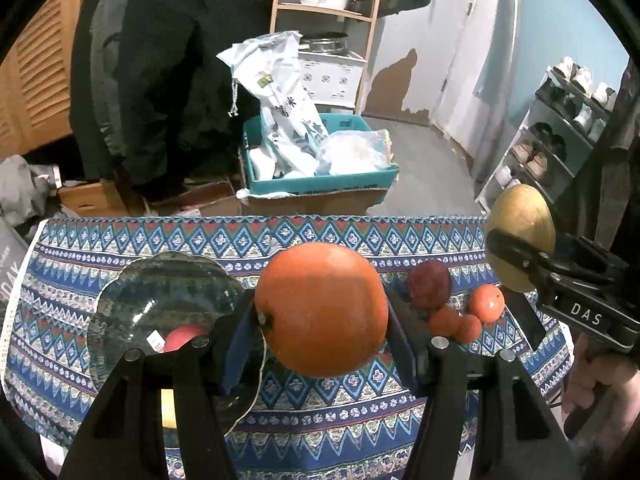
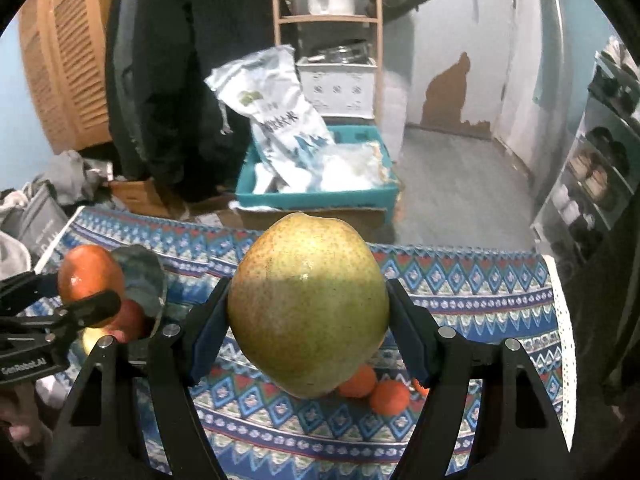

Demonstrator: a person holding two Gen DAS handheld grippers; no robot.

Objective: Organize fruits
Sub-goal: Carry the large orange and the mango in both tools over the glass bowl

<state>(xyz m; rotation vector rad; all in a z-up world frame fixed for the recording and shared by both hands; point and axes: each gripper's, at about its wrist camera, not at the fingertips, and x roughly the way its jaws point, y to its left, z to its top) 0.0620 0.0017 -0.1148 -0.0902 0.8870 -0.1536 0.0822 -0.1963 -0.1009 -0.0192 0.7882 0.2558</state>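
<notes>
Patterned tablecloth point(image 1: 320, 420) w/ cluttered room behind; left gripper point(image 1: 322, 320) pinches orange point(image 1: 322, 308), right gripper point(image 2: 308, 320) pinches pear point(image 2: 308, 304).

I see a large orange point(image 1: 322, 308) — glossy, stem end facing left — raised above the patterned cloth; a speckled yellow-green pear point(image 2: 308, 306) likewise raised; a red apple point(image 1: 182, 338) lying in the dark glazed bowl point(image 1: 160, 288); a dark red plum point(image 1: 430, 284) and small tangerines point(image 1: 486, 303) clustered on the cloth.

The bowl point(image 1: 160, 300) sits left on the cloth point(image 1: 320, 420), small fruits point(image 1: 460, 312) right, apparently apart.
</notes>
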